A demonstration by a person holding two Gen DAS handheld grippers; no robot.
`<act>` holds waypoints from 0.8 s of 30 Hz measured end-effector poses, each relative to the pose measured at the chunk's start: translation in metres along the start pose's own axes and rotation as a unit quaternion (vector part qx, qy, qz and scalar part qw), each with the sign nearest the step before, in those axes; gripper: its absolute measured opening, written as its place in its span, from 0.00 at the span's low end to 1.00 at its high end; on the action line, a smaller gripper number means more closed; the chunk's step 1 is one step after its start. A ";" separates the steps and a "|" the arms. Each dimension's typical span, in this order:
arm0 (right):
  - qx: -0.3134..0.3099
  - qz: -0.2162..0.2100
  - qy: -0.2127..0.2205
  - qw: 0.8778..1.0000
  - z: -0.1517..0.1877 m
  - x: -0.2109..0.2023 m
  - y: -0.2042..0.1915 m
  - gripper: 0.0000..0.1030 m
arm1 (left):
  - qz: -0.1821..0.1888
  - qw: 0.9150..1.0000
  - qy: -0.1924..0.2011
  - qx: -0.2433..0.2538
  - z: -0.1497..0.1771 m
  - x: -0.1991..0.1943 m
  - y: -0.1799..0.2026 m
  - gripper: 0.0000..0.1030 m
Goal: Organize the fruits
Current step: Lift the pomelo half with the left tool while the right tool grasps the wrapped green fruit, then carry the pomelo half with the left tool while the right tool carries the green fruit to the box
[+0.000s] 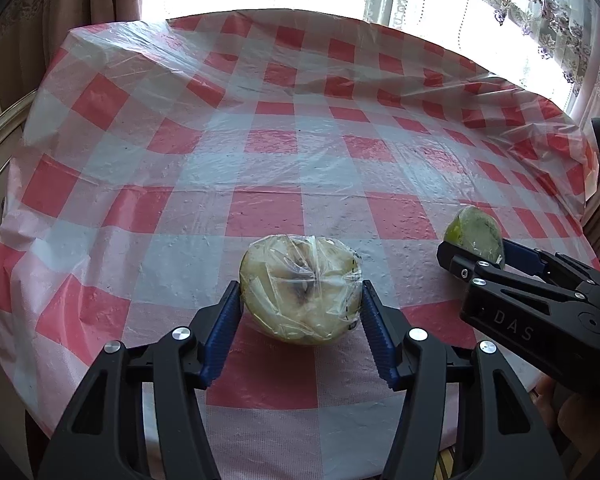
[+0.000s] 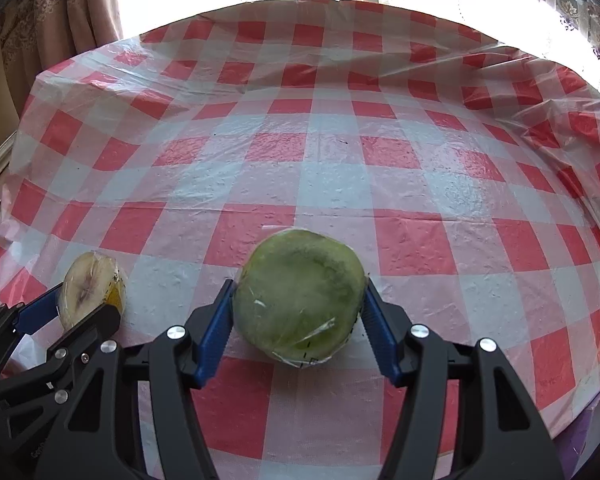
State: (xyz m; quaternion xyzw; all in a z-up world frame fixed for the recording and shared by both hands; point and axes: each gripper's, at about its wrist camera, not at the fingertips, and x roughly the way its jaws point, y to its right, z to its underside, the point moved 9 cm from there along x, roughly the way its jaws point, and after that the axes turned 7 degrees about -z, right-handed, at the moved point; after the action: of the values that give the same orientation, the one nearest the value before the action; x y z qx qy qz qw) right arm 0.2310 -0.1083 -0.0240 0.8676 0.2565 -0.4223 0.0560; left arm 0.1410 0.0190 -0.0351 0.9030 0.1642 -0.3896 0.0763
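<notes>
My left gripper [image 1: 300,300] is shut on a plastic-wrapped half of a yellow fruit [image 1: 300,288], cut face towards the camera, just over the checked tablecloth near the table's front edge. My right gripper [image 2: 300,300] is shut on a plastic-wrapped half of a green fruit [image 2: 300,296], its pale green cut face towards the camera. In the left wrist view the right gripper [image 1: 476,256] with the green half [image 1: 476,236] is at the right. In the right wrist view the left gripper [image 2: 84,304] with the yellow half [image 2: 88,288] is at the left.
A round table carries a red and white checked plastic cloth [image 1: 276,152], wrinkled at the far and right edges. A bright window with lace curtains [image 1: 540,12] is behind it. A brown curtain [image 2: 60,12] hangs at the back left.
</notes>
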 end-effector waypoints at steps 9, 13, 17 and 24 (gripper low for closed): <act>0.021 -0.007 0.011 1.000 0.006 -0.016 0.013 0.59 | -0.014 0.999 0.017 0.023 -0.004 -0.012 0.015 0.55; 0.029 -0.015 0.016 0.999 0.009 -0.025 0.019 0.59 | -0.021 0.999 0.025 0.037 -0.007 -0.019 0.022 0.55; 0.041 -0.024 0.021 0.999 0.013 -0.035 0.027 0.59 | -0.024 0.998 0.030 0.051 -0.008 -0.027 0.031 0.55; 0.061 -0.034 0.032 0.997 0.023 -0.057 0.043 0.59 | -0.017 0.997 0.035 0.068 -0.009 -0.039 0.051 0.55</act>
State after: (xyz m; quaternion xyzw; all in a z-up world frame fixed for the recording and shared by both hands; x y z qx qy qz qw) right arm 0.2070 -0.1750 -0.0002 0.8732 0.2614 -0.4108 -0.0196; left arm 0.1403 -0.0349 0.0003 0.9163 0.1546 -0.3693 0.0021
